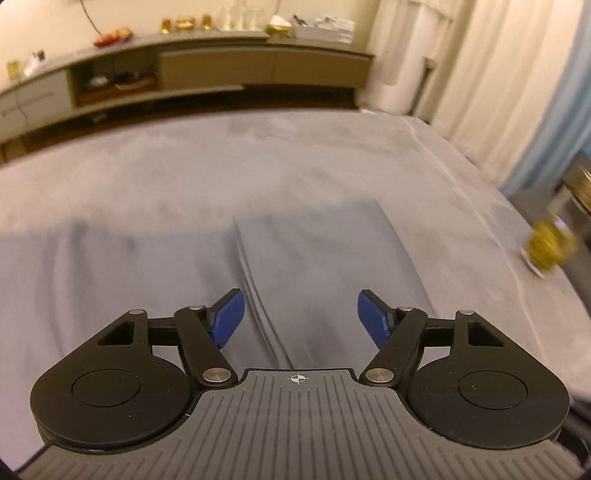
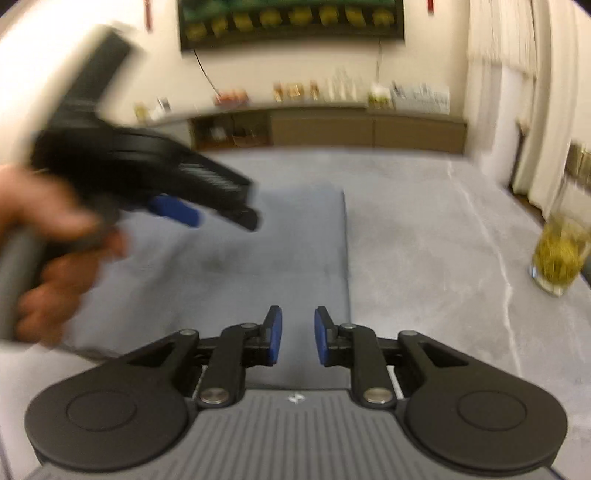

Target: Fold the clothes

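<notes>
Garment (image 2: 258,266) flat on bed; left tool (image 1: 301,317) spread wide above; right tool (image 2: 298,336) parted, empty.

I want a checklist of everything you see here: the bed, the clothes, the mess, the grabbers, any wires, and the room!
Surface: grey bed cover, smooth, a pale seam along its right side.
Job's things: grey garment lying flat on the bed, straight edge on its right.
Clutter: glass of yellow-green drink standing by the bed's right edge.
Grippers: left gripper open, empty, above the garment; right gripper open, empty, over the garment's near edge.
Cables: dark cord hanging down the wall.
Surroundings: long low cabinet holding bottles, white curtains, framed picture.
</notes>
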